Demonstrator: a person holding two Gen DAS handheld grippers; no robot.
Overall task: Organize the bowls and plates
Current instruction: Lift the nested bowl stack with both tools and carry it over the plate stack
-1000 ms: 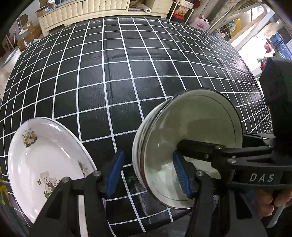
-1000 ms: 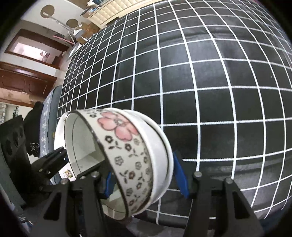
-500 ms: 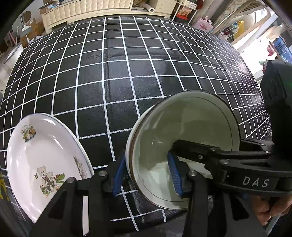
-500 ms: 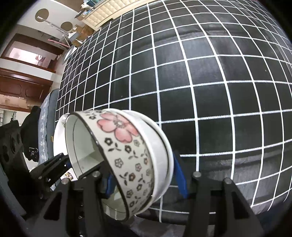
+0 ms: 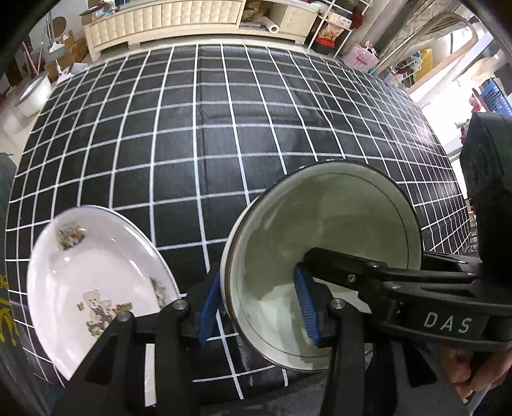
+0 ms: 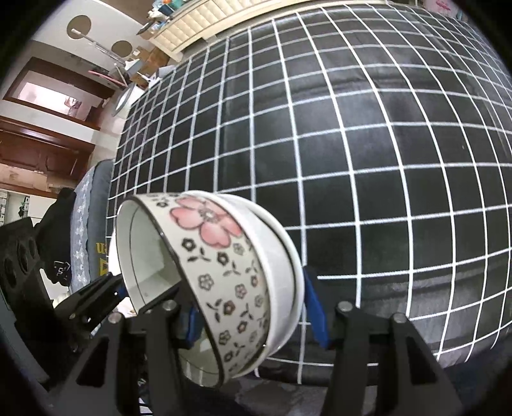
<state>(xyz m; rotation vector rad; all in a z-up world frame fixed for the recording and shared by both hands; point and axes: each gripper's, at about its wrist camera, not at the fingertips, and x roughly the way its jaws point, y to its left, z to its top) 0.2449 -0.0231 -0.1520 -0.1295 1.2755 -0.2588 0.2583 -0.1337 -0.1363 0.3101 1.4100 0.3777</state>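
Note:
A stack of nested bowls [image 5: 336,217] hangs tipped on its side above the near edge of the black grid-cloth table [image 5: 224,144], its mouth facing the left wrist camera. My left gripper [image 5: 256,304] is shut on the stack's wall, one blue pad outside and one inside. In the right wrist view the inner floral bowl [image 6: 217,256] sits in white outer bowls [image 6: 281,265], and my right gripper [image 6: 252,316] is shut on the stack. One right gripper finger [image 5: 336,265] reaches into the bowl. A white bear-print plate [image 5: 96,281] lies at the table's near left.
A cream cabinet [image 5: 166,19] runs along the far side of the table. A blue basket [image 5: 494,96] stands off to the right. A person's hand [image 5: 473,377] holds the right gripper. A grey cushioned seat [image 6: 86,217] lies beyond the table's left edge.
The left gripper's jaws, at first apart around the bowl wall, closed onto it. Both grippers then rose a little with the bowl stack, and the table looks farther away.

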